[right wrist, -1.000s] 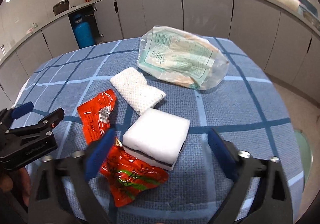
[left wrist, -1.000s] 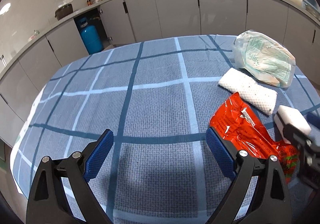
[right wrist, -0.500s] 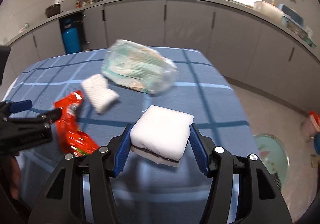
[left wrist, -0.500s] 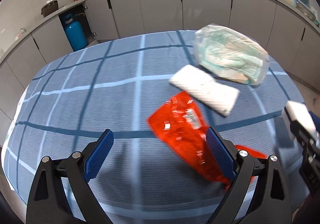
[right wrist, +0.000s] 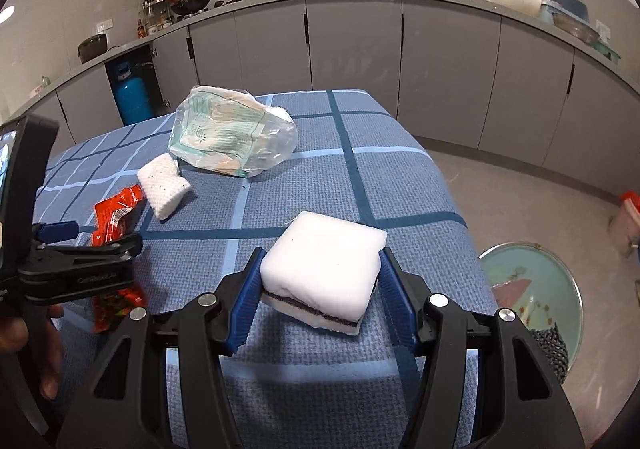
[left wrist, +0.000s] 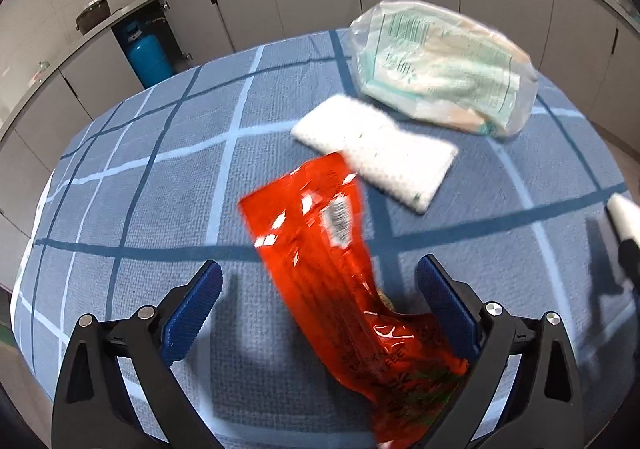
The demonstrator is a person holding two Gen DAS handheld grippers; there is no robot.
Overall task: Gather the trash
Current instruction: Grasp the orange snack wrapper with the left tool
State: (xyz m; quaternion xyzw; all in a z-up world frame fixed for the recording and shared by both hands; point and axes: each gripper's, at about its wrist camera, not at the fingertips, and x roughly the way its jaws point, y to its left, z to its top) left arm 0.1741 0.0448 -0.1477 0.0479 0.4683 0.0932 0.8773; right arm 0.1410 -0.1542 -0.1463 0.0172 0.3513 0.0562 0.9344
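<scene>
Your right gripper (right wrist: 320, 289) is clamped on the soft white sponge block with a dark layer (right wrist: 326, 273), light and squashy, above the blue checked tablecloth (right wrist: 360, 177), while your spread-apart left gripper (left wrist: 320, 305) straddles the crinkly, slippery red foil wrapper (left wrist: 332, 249), best pinched mid-length, its lower end hidden.

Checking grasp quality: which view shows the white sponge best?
Right wrist view: the white sponge sits centred, clamped between the right gripper pads, dark layer visible. The left wrist view catches only a sliver of it at the right edge.
</scene>
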